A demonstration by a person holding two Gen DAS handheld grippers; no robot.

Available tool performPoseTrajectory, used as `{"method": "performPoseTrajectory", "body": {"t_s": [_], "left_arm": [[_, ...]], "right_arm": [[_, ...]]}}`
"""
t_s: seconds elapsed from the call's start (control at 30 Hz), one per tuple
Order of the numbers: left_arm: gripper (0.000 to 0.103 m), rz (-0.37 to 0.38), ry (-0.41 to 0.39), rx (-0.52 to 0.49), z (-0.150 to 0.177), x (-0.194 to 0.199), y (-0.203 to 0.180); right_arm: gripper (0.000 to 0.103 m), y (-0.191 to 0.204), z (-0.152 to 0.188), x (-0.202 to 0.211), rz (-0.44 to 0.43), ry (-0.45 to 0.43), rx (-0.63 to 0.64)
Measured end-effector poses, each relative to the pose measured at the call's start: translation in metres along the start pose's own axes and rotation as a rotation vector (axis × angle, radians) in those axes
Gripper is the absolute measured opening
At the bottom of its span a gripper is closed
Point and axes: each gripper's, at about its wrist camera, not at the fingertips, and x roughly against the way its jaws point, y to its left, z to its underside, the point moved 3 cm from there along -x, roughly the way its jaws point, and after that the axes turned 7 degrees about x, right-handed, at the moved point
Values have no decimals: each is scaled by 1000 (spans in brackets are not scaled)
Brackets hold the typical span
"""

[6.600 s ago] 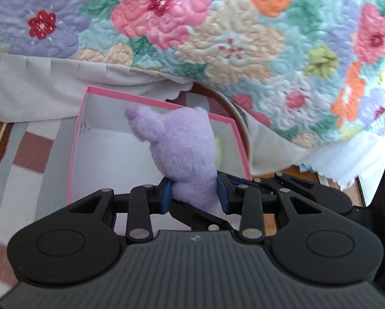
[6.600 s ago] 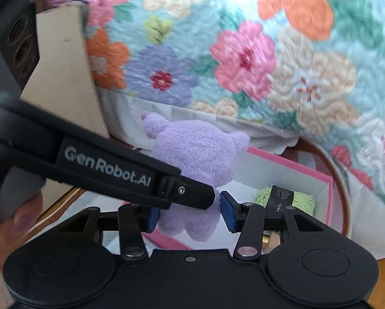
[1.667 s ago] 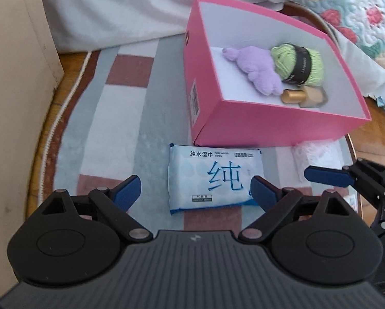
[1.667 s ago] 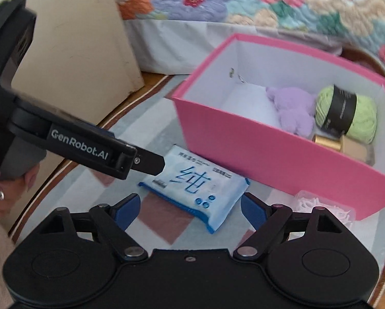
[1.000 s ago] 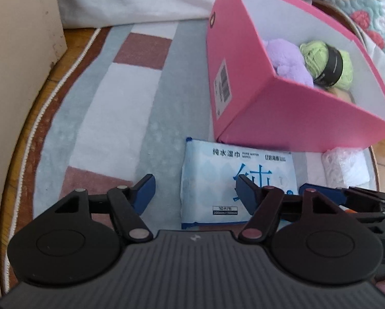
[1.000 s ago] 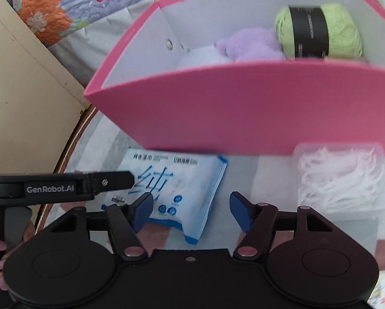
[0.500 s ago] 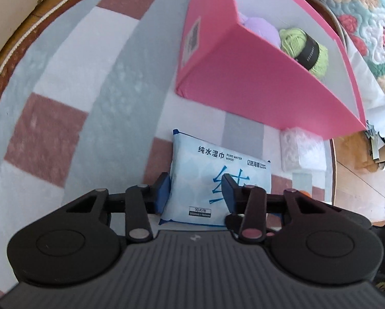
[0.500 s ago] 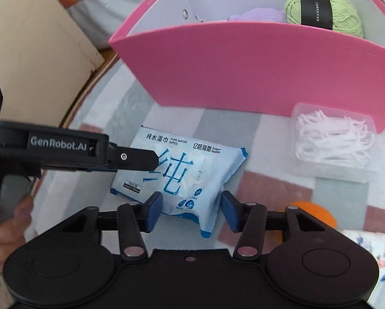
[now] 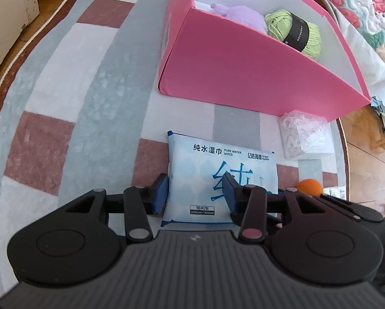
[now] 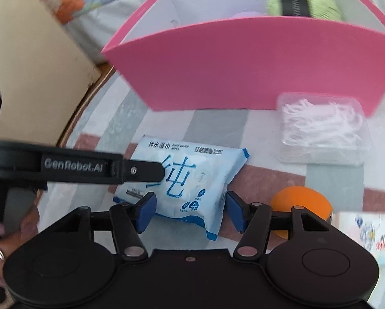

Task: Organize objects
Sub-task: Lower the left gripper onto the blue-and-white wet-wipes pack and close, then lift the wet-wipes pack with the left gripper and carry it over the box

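A blue-and-white pack of wet wipes (image 9: 213,170) lies on the striped rug in front of the pink box (image 9: 244,74). My left gripper (image 9: 196,193) is shut on the pack's near left part; one finger presses into its top. My right gripper (image 10: 191,212) is shut on the pack's (image 10: 190,177) near end. The left gripper's finger (image 10: 130,171) crosses the right wrist view over the pack. The pink box (image 10: 244,67) holds a purple plush (image 9: 241,15) and a green yarn ball (image 9: 292,31).
A clear tub of white floss picks (image 9: 305,136) (image 10: 321,128) lies by the box's near right corner. An orange ball (image 10: 302,206) (image 9: 309,186) and a printed packet (image 10: 367,234) lie right of the wipes. A beige cabinet (image 10: 25,59) stands to the left. A floral quilt (image 9: 367,2) hangs behind.
Both grippers have gone from wide open above the wipes to low and closed on the pack. Earlier still they held the purple plush, which now lies in the box.
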Motion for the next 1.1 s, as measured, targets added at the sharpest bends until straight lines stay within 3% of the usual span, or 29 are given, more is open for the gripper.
{"method": "performPoseTrajectory", "body": {"t_s": [0.27,0.33,0.47,0.6,0.77,0.93,1.0,1.1], "left_arm": [[44,0,-4,6,0,1,1],[44,-6,-10,-4,1,2,1],[42,22,6,17,7,4,2],[42,57,25,40,14,9,5],[42,51,34,29,25,16,-2],[41,60,8,-5,41,37,-16],[43,80,3,-11,47,47,-22],[44,79,-15,-54,58,63,-34]], "right_arm": [[71,-12,1,4,-82,2,-146],[67,-6,1,-1,-54,15,-118],[51,11,3,-6,51,25,11],[48,17,5,-4,66,27,63],[51,28,7,5,119,51,146],[56,28,11,25,94,71,184],[64,29,16,32,70,92,188],[65,32,23,46,56,100,197]]}}
